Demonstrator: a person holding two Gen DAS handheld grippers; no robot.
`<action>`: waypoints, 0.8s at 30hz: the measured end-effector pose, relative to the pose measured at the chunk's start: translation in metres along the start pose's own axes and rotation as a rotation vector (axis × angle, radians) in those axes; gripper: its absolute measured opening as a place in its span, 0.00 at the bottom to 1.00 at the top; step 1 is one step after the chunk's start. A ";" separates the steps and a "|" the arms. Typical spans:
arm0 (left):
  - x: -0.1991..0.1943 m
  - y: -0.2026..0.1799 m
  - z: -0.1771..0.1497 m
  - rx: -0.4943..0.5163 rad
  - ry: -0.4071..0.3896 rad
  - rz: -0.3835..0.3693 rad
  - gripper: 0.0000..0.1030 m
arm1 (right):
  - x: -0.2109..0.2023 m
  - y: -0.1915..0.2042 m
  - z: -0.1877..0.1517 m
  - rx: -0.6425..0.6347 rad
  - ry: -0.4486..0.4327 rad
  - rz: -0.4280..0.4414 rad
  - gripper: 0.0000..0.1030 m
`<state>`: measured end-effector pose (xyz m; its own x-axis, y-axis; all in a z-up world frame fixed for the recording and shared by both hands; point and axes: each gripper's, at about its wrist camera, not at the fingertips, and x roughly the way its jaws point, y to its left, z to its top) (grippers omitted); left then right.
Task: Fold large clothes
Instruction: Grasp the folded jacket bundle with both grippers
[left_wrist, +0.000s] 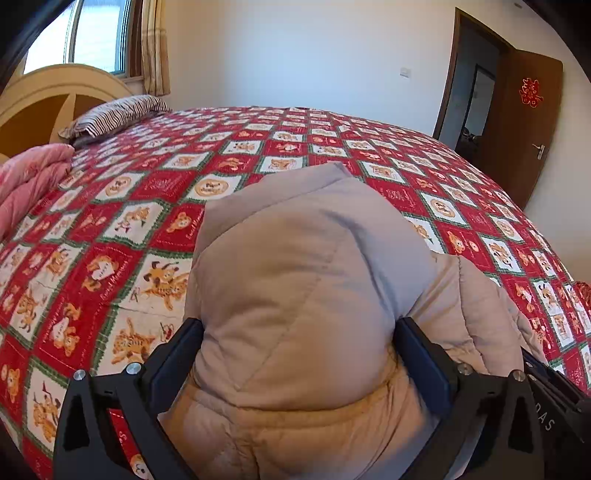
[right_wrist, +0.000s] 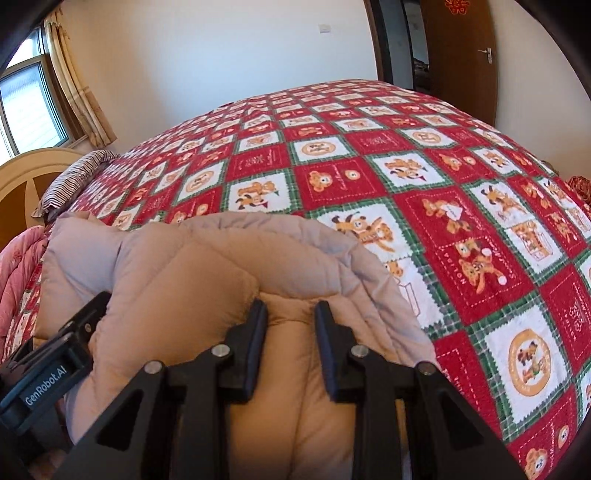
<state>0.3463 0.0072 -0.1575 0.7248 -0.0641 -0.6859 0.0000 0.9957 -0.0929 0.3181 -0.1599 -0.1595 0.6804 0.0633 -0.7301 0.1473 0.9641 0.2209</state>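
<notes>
The beige padded jacket (left_wrist: 295, 295) lies on the near edge of the bed (left_wrist: 155, 192), straight ahead of both grippers: left gripper (left_wrist: 299, 332) grasps a thick bundle, right gripper (right_wrist: 291, 314) pinches a fold beside it.

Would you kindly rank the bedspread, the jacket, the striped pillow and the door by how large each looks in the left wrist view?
1. bedspread
2. jacket, though it looms large because it sits right at the camera
3. door
4. pillow

one jacket (left_wrist: 295, 295), two claws (right_wrist: 291, 314), one pillow (left_wrist: 118, 114)
</notes>
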 end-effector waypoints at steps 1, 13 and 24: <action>0.001 0.000 0.000 0.001 0.003 0.001 0.99 | 0.001 0.000 0.000 0.001 0.001 -0.001 0.28; 0.012 -0.005 -0.001 0.004 0.023 0.016 0.99 | 0.013 0.003 0.000 -0.017 0.029 -0.033 0.28; 0.016 -0.007 -0.001 0.013 0.033 0.032 0.99 | 0.019 0.004 0.001 -0.027 0.038 -0.049 0.28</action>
<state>0.3573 -0.0010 -0.1681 0.7016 -0.0342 -0.7117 -0.0138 0.9980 -0.0615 0.3322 -0.1552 -0.1718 0.6448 0.0256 -0.7639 0.1597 0.9729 0.1674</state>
